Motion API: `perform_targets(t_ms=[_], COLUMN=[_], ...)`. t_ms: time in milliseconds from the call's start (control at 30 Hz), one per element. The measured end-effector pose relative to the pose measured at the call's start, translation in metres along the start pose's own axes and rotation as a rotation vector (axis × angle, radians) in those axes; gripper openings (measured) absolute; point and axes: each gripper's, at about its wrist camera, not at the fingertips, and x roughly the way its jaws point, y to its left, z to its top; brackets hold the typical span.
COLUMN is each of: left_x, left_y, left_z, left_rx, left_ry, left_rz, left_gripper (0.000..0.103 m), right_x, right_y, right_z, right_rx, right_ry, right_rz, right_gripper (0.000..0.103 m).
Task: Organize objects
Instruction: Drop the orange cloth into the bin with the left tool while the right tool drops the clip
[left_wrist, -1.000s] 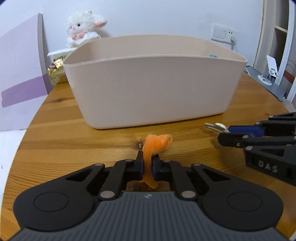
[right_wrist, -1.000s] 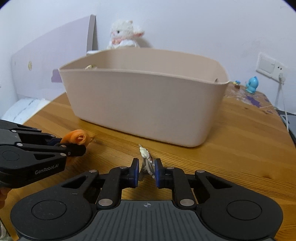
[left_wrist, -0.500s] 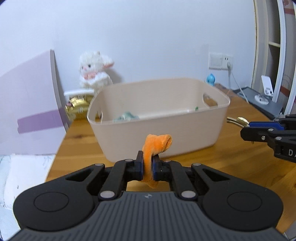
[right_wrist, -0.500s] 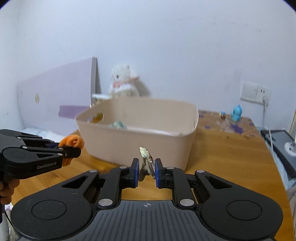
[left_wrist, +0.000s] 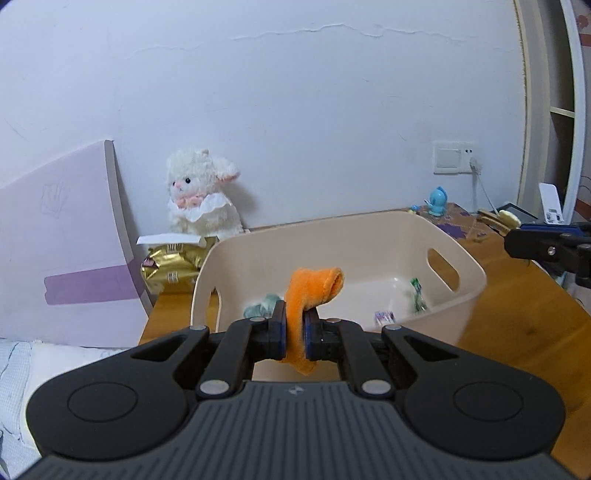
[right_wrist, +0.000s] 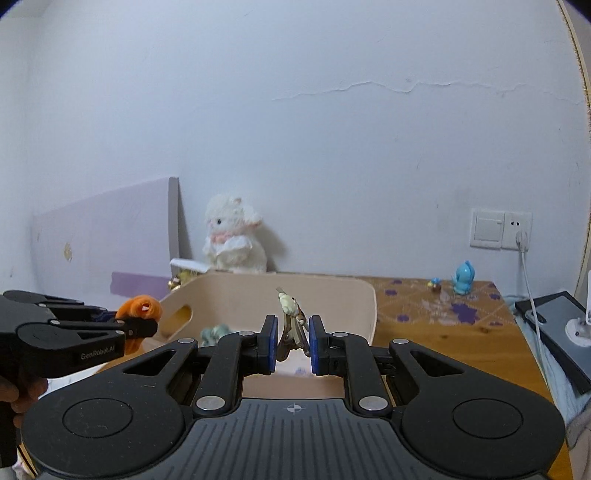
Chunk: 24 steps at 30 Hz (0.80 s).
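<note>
Bin (left_wrist: 469, 295) sits on the worktop (left_wrist: 535, 332), open side up, with a teal item (left_wrist: 262, 304) and small packets (left_wrist: 417, 295) already on its floor; the left hand-held gripper (left_wrist: 294, 332) is closed tight on an orange cloth (left_wrist: 314, 291), which droops over the near rim, raised above the bin; the right hand-held gripper (right_wrist: 291, 343) pinches a small clip (right_wrist: 291, 321) between pads that stand only slightly apart, also raised before the bin. The step in hand looks like dropping both into the bin; to do it well, carry each piece past the near wall until it hangs over bare floor, lower it inside the rim, then part the fingers fully so the soft cloth does not snag on a pad; keep the two tools apart so they do not knock; the light clip may bounce, so release it low.
</note>
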Motion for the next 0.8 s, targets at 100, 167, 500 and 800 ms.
perform_targets(t_ms=[100, 167, 500, 800], left_x=[0.019, 0.031, 0.115, 0.157], left_y=[0.001, 0.002, -0.001, -0.007], left_z=[0.011, 0.016, 0.023, 0.011], left_rx=[0.003, 0.007, -0.022, -0.001], left_ry=[0.008, 0.018, 0.158, 0.322], left_rz=[0.005, 0.011, 0.029, 0.009], left_gripper=[0.010, 0.010, 0.010, 0.013], right_x=[0.014, 0.024, 0.086, 0.140], right_y=[-0.005, -0.010, -0.023, -0.022], right_z=[0.008, 0.011, 0.017, 0.002], right_rx=[0.007, 0.015, 0.019, -0.031], right_ry=[-0.006, -0.003, 0.073, 0.236], right_rz=[-0.008, -0.014, -0.055, -0.080], right_gripper=[0.016, 0.016, 0.016, 0.017])
